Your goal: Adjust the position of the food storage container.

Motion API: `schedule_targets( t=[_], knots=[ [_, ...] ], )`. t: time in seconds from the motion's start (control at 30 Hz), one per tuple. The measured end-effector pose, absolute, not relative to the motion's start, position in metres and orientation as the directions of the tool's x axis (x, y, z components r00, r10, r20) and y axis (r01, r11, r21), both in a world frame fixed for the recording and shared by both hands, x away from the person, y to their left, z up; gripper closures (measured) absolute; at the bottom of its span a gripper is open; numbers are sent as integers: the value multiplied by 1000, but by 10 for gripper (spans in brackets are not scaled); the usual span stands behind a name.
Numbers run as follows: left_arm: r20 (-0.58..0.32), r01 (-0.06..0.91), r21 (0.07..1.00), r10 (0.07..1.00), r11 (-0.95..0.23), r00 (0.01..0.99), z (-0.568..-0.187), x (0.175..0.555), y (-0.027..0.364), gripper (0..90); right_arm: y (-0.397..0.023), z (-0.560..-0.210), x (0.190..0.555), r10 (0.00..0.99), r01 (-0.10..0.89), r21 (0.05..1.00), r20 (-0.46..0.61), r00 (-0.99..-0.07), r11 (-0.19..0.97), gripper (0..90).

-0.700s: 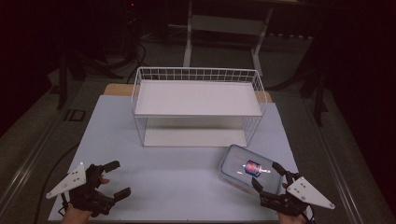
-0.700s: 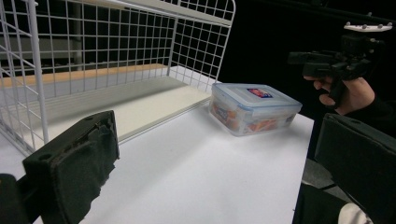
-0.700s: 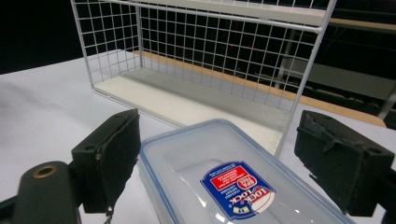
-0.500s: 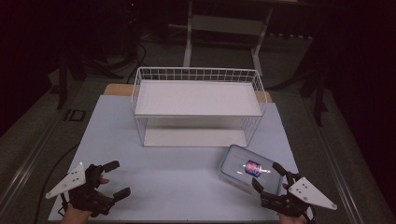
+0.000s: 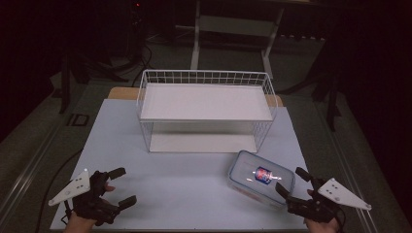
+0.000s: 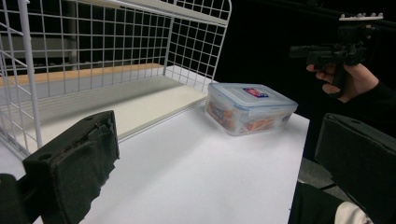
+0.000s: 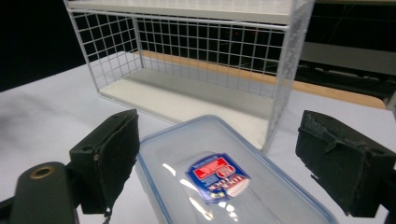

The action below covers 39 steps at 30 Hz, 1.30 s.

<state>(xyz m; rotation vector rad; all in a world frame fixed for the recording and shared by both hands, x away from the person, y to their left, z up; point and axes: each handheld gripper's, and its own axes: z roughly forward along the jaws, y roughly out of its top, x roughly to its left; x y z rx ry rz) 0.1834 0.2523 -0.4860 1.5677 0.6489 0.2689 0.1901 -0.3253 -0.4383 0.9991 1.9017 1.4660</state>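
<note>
We see the table (image 5: 194, 194) carrying a white wire rack (image 5: 206, 109) at the back. A lidded plastic box (image 5: 261, 177) sits front right of it. Our right tool (image 5: 297, 183) is just beside the box, jaws apart, empty. Our left tool (image 5: 121, 186) is near the front-left, jaws spread, empty.

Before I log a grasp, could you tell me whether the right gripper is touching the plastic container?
Apart. The right gripper view shows the right gripper open, jaws either side above the plastic container, clear of its lid.
</note>
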Motion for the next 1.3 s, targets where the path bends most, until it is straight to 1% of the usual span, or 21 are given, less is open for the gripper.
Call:
schedule_targets(
  t=[0.07,0.27,0.33,0.43,0.47,0.5,0.57,0.7,0.73,0.8,0.87,0.9,1.07,1.17,1.3],
  knots=[
    [-208,238,971,552,18,807,-486,184,253,0,-333,-437,191,818,242,962,36,-574,127,127],
    [-218,245,969,552,27,805,-487,185,253,0,-350,-435,190,846,266,949,-2,-534,171,130],
    [-218,245,969,550,25,806,-487,185,253,0,-356,-437,189,854,277,944,-8,-520,178,145],
    [-218,245,969,546,24,809,-487,186,252,0,-366,-443,190,856,320,928,4,-518,189,295],
    [-218,244,969,547,25,808,-487,186,252,0,-372,-449,190,862,337,921,5,-508,193,387],
    [-217,244,970,547,24,809,-487,186,252,0,-372,-449,190,862,337,921,5,-508,193,387],
    [-219,245,969,546,25,809,-487,186,252,0,-376,-455,191,875,352,915,-1,-485,196,447],
    [-217,244,969,547,24,808,-487,186,253,0,-384,-469,193,890,392,899,5,-456,196,575],
    [-217,245,969,547,24,808,-487,186,253,0,-388,-475,194,897,413,887,-2,-442,205,632],
    [-218,245,969,546,24,809,-487,186,253,0,-389,-478,194,898,421,883,-1,-440,207,648],
    [-218,246,969,545,23,809,-487,186,253,0,-392,-484,195,903,443,872,2,-430,209,711],
    [-216,245,969,545,21,810,-487,186,252,0,-393,-487,196,902,449,867,-2,-432,217,723],
    [-215,244,970,545,20,810,-486,186,253,0,-396,-498,200,908,499,837,7,-419,225,873],
    [-221,248,969,545,25,809,-487,187,254,0,-395,-499,202,907,503,833,3,-421,231,898],
    [-216,245,969,544,21,811,-486,186,253,0,-392,-499,206,900,501,831,2,-436,241,899]
  ],
)
